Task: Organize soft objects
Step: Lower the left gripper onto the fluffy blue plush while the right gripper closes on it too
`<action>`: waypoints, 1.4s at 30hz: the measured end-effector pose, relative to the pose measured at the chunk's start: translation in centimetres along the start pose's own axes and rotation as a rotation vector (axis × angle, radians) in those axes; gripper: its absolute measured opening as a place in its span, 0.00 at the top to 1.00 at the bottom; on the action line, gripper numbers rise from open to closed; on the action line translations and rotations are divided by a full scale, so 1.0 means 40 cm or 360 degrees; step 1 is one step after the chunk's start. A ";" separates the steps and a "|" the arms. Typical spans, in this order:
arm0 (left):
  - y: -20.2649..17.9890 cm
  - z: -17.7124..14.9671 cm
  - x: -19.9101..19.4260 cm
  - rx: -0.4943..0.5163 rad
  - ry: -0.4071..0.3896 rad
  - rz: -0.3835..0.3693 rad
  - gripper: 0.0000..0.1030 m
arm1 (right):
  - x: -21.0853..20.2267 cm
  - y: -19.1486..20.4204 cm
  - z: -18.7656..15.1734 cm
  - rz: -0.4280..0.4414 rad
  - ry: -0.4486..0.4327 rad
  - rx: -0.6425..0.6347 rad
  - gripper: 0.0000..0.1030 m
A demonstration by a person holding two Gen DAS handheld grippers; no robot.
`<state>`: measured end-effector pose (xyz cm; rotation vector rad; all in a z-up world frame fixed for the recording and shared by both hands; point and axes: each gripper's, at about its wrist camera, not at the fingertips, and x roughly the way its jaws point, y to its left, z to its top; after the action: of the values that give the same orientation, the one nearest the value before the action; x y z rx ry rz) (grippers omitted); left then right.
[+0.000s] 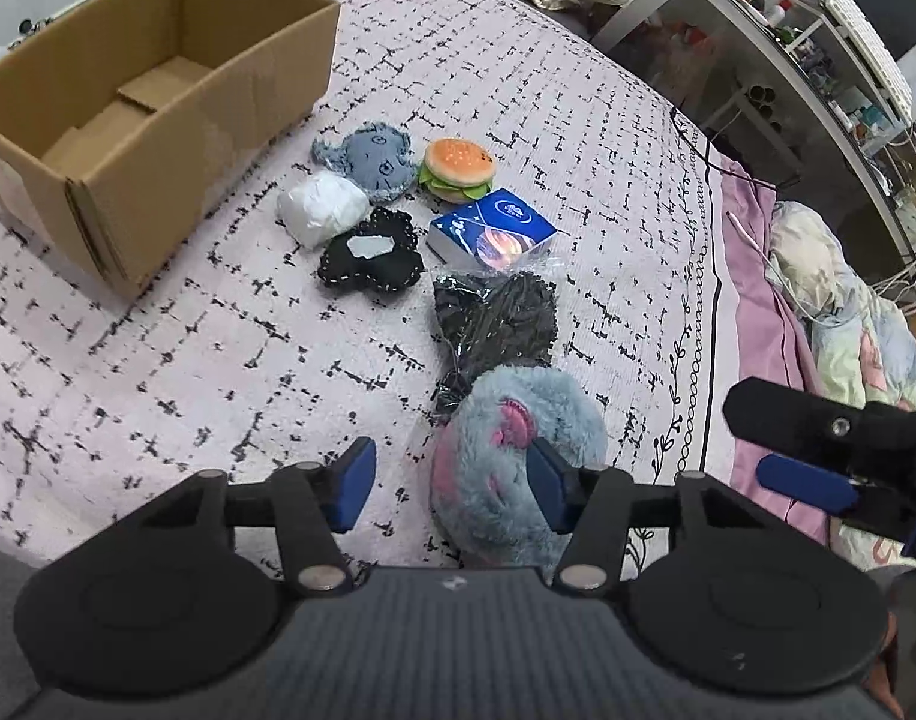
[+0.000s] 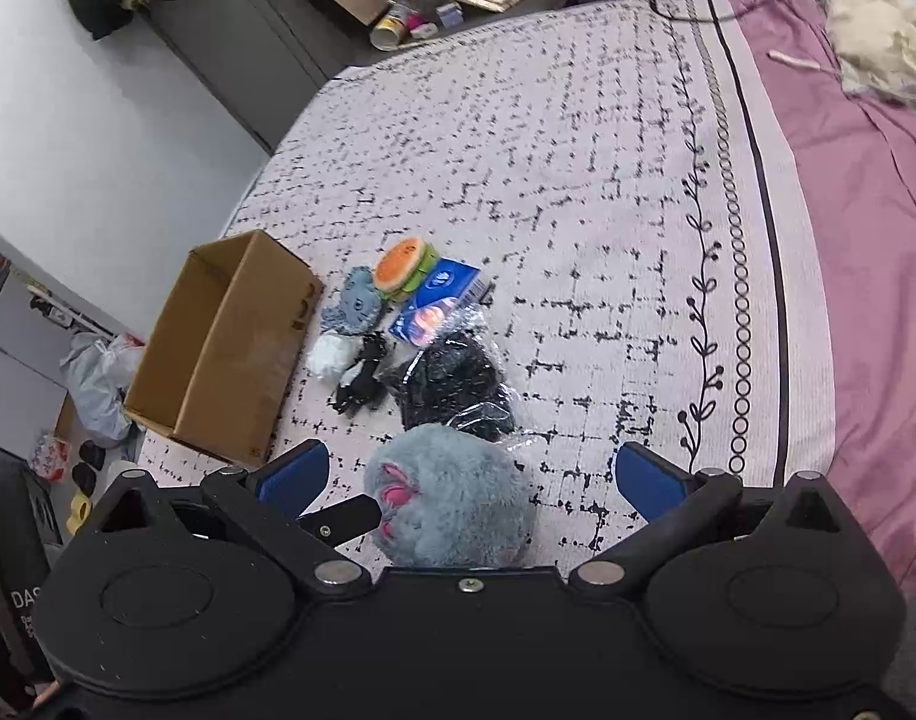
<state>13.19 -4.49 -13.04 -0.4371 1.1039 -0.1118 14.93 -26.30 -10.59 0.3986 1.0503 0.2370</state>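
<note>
The fluffy grey-blue plush toy with pink markings [image 1: 505,468] lies on the pink black-flecked bedspread [image 1: 188,360], nearest of a row of soft things beside the open brown cardboard box [image 1: 128,120]. The left tongs [image 1: 452,486] stand apart, right pad touching the plush, left pad clear. The right tongs [image 2: 475,480] are spread wide around it, gripping nothing.

Fluffy blue-grey plush with pink markings [image 1: 505,468] nearest, lying on the patterned bedspread. Beyond it, black items in a clear crinkled bag [image 1: 493,324], then a blue tissue pack [image 1: 490,228]. Further on: burger plush [image 1: 458,171], blue-grey denim plush [image 1: 368,159], white soft bundle [image 1: 321,207], black stitched plush with a white patch [image 1: 371,255]. Open cardboard box [image 1: 218,102] beside them, upright.
</note>
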 end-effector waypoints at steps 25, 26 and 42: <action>0.018 0.002 0.094 -0.0301 0.0077 -0.0074 0.79 | 0.140 -0.032 0.004 -0.0017 0.0255 0.0206 0.32; 0.019 0.001 0.093 -0.0309 0.0071 -0.0075 0.80 | 0.145 -0.031 0.004 -0.0017 0.0260 0.0210 0.32; 0.035 -0.003 0.051 -0.0332 0.0032 -0.0035 0.86 | 0.193 -0.003 -0.023 0.0092 0.0323 0.0247 0.61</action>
<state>13.83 -3.88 -15.35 -0.6362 1.1357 -0.0202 17.84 -23.33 -17.14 0.5539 1.2622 0.2522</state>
